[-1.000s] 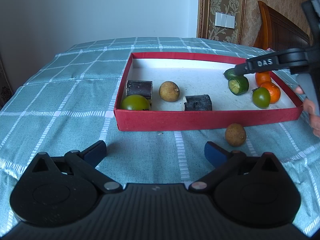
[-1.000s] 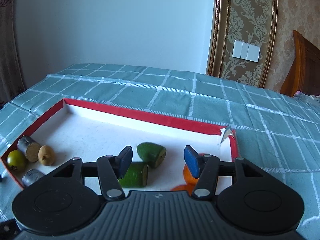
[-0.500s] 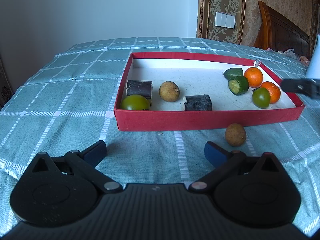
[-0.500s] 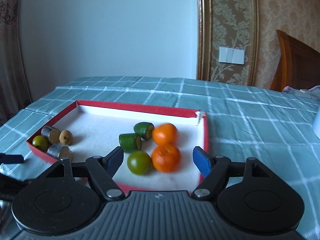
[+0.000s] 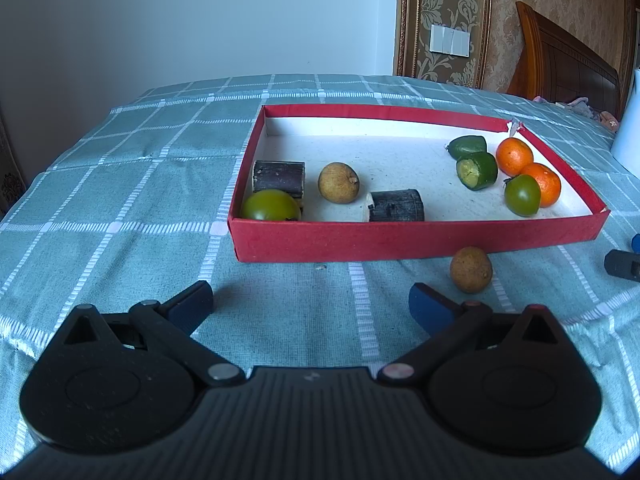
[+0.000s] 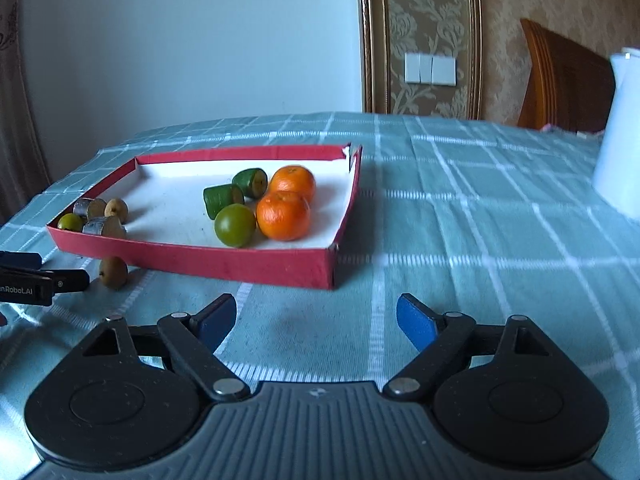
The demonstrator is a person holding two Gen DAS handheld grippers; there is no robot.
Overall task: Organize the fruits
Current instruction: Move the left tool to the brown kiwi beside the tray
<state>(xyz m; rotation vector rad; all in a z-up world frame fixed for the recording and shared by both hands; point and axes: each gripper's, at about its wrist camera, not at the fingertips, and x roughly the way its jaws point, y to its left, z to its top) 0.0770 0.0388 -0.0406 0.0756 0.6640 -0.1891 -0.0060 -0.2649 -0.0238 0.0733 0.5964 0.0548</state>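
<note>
A red box (image 5: pixel 400 239) with a white floor holds two oranges (image 5: pixel 514 156), a green round fruit (image 5: pixel 522 195), two green cut pieces (image 5: pixel 478 170), a brown fruit (image 5: pixel 338 182), two dark sugarcane pieces (image 5: pixel 396 206) and a green fruit (image 5: pixel 270 206). One brown fruit (image 5: pixel 471 269) lies on the cloth in front of the box; it also shows in the right wrist view (image 6: pixel 113 272). My left gripper (image 5: pixel 310 300) is open and empty, just short of it. My right gripper (image 6: pixel 316 316) is open and empty, in front of the box's (image 6: pixel 240 266) right corner.
A teal checked tablecloth (image 5: pixel 120 200) covers the table. A white jug (image 6: pixel 622 132) stands at the right. A wooden chair back (image 5: pixel 560 56) and a wall are behind. The left gripper's finger (image 6: pixel 40 282) shows at the left edge of the right wrist view.
My right gripper has pulled back out of the box, toward the near right, and opened wider. The left gripper has not moved.
</note>
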